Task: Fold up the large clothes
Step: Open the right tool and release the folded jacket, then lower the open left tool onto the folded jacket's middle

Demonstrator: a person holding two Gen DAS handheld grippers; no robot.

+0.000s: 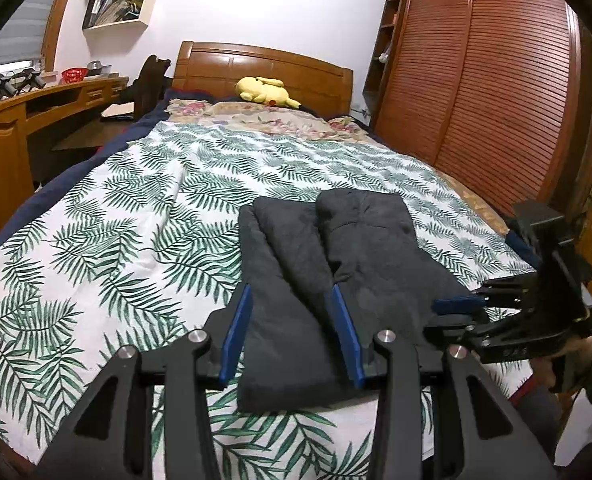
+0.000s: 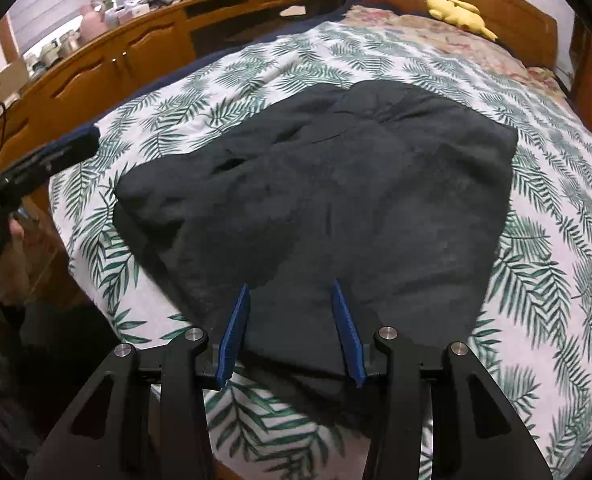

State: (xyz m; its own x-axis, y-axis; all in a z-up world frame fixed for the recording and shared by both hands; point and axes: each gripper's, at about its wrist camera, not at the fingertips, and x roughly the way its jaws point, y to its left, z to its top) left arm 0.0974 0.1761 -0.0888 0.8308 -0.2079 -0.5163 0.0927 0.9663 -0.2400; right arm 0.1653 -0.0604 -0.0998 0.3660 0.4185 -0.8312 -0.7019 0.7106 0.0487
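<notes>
A dark grey garment lies folded lengthwise on the fern-print bedspread, its sleeves laid over its middle. It fills the centre of the right wrist view. My left gripper is open and empty, its blue fingers just above the garment's near end. My right gripper is open and empty over the garment's near edge. The right gripper also shows at the right of the left wrist view, beside the garment. The left gripper's finger shows at the left edge of the right wrist view.
A yellow plush toy lies by the wooden headboard. A wooden desk runs along the bed's left side. A louvred wardrobe stands on the right. A floral pillow cover lies at the bed's head.
</notes>
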